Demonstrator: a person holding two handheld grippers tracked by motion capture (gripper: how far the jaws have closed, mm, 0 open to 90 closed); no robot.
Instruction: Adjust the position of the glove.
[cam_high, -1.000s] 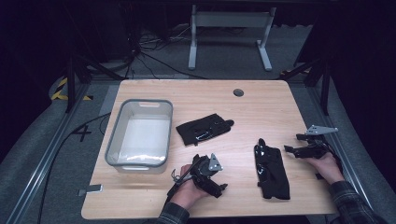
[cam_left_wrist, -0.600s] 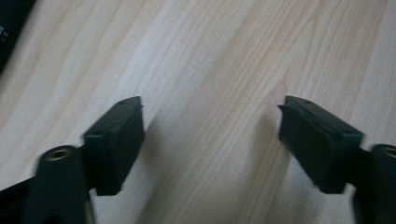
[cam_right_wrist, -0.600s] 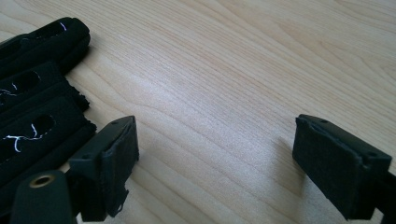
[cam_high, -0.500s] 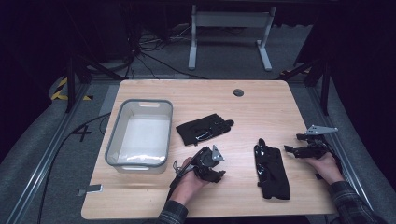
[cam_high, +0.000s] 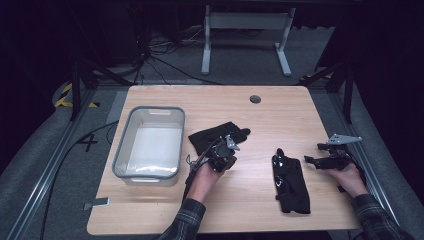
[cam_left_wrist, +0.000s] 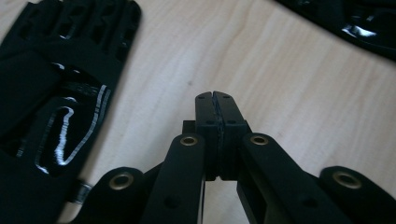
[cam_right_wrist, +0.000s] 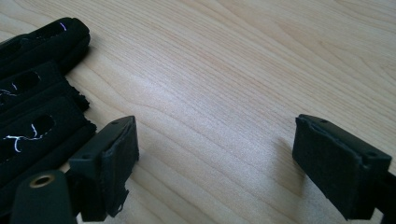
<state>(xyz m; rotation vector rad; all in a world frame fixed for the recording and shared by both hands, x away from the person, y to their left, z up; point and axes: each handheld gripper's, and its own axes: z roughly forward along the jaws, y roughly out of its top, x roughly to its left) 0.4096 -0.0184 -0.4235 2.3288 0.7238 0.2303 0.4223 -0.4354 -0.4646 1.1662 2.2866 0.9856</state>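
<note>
Two black gloves lie on the wooden table (cam_high: 250, 210). One glove (cam_high: 215, 134) is in the middle, the other (cam_high: 290, 182) is to the right, near the front. My left gripper (cam_high: 226, 152) hovers just in front of the middle glove. In the left gripper view its jaws (cam_left_wrist: 216, 98) have just been closing and now stand shut with nothing between them; a glove (cam_left_wrist: 51, 107) lies to their left. My right gripper (cam_high: 312, 160) rests open to the right of the right glove. Bare wood lies between its pads (cam_right_wrist: 219, 149), and glove fingers (cam_right_wrist: 37, 74) are at the left.
A clear plastic bin (cam_high: 148, 176) with a grey rim stands at the table's left. A round cable hole (cam_high: 255, 99) sits near the far edge. A small grey tab (cam_high: 97, 203) lies at the front left corner. Dark floor surrounds the table.
My left hand has moved away from the front edge, up toward the middle glove, and its jaws have closed on nothing. The right hand has stayed in place.
</note>
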